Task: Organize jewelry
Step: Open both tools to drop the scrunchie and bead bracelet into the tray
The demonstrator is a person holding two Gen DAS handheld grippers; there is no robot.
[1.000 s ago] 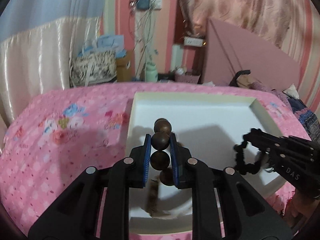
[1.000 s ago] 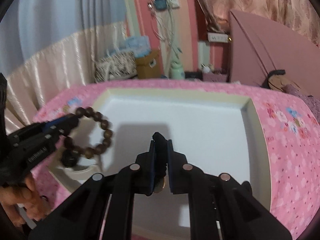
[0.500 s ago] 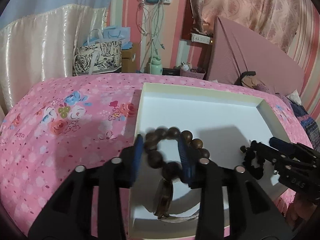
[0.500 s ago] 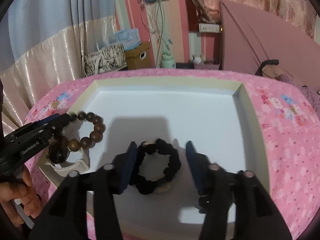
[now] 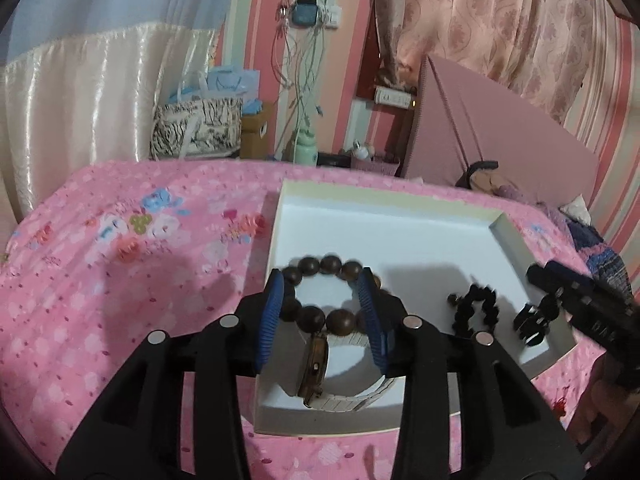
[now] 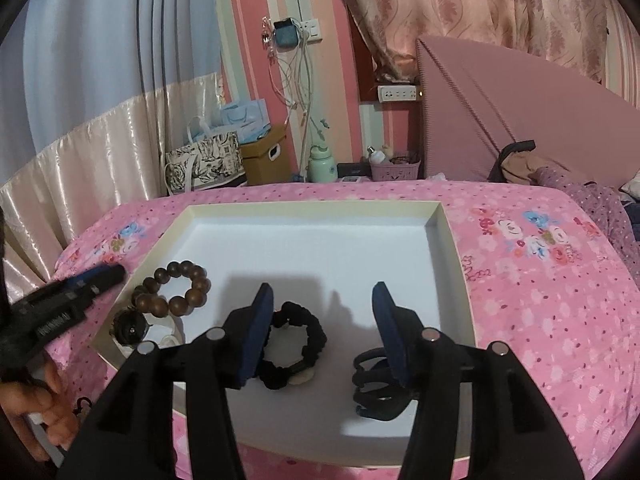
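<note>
Right wrist view shows the jewelry laid out in the white tray (image 6: 452, 248) on the pink bed (image 6: 540, 280): the wooden bead bracelet (image 6: 176, 290) near the tray's left wall, resting against the watch (image 6: 130, 328), the black scrunchie (image 6: 294, 350) beside it, and the black hair claw (image 6: 376, 380) to its right. Your right gripper (image 6: 322, 332) has its fingers spread wide, holding nothing, one finger over the scrunchie's edge and the other over the claw. Your left gripper (image 5: 324, 316) is wide open too, straddling the bead bracelet (image 5: 320, 292) without pinching it. The risk from here, as I judge it: lifting away carelessly could snag a bead or the scrunchie on a finger and drag the pieces together.
</note>
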